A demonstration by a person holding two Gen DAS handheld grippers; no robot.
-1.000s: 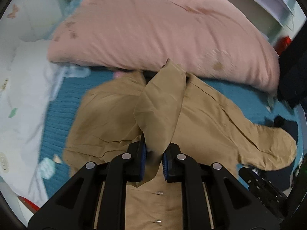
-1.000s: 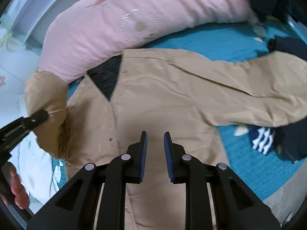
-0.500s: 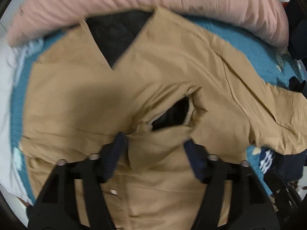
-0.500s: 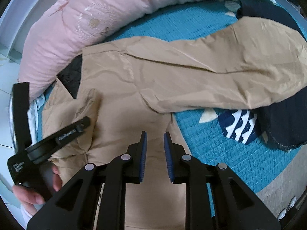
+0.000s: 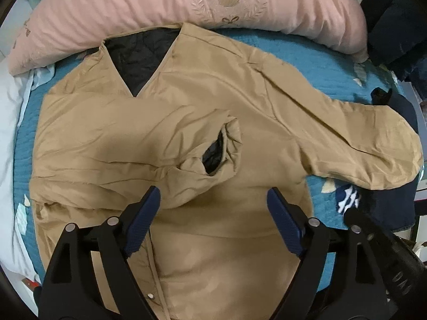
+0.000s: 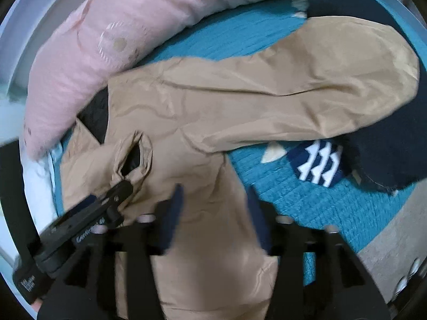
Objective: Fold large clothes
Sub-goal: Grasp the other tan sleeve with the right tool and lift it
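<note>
1. The tan jacket (image 5: 218, 112) lies front-up on the teal bedspread (image 5: 320, 61), collar at the far side just under the pink pillow (image 5: 160, 2); one sleeve is folded across the chest, its cuff (image 5: 221, 149) gaping open near the middle.
2. The other sleeve (image 6: 307, 85) stretches right, its end lying on dark clothes (image 6: 379, 149) — the right edge is crowded.
3. Left tool (image 5: 213, 202): jaws wide and opening, nothing gripped; the folded cuff lies just beyond the tips.
4. Right tool (image 6: 213, 194): blurred, jaws opening over the jacket's right side — nothing pinched that I can see.
5. A white sheet (image 5: 10, 138) borders the left; bare teal spread lies near-right of the hem.
6. A navy-and-white item (image 6: 317, 162) sits under the outstretched sleeve.
</note>
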